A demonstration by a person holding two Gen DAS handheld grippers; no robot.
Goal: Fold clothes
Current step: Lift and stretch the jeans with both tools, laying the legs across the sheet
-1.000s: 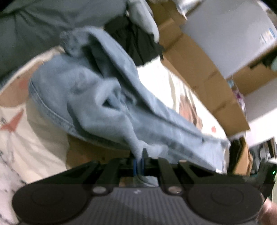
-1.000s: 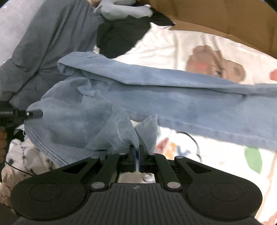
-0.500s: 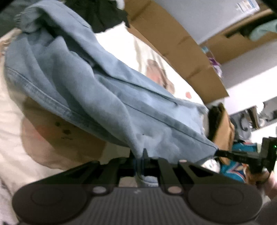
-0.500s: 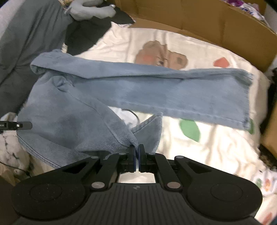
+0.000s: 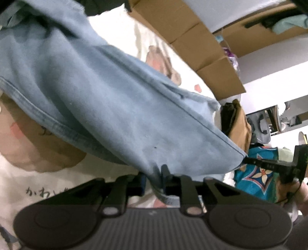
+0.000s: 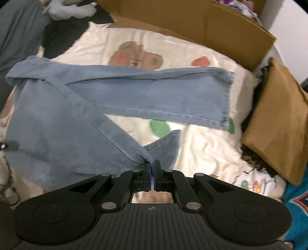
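A cream bed sheet printed with bears and coloured blobs covers the bed, with brown cardboard boxes standing along its far edge against a pale wall. One box in the right wrist view shows crumpled bright packaging at its open top; what it is I cannot tell. A folded tan cloth lies at the sheet's right side. The light blue jeans lie across the sheet, one leg stretched flat, the other lifted. The right tool is clamped tight on the lifted leg's hem corner. The left tool has just been opening, its fingers slightly parted with denim between them. Only the left wrist view shows shelves and a teal patterned cloth beyond the bed.
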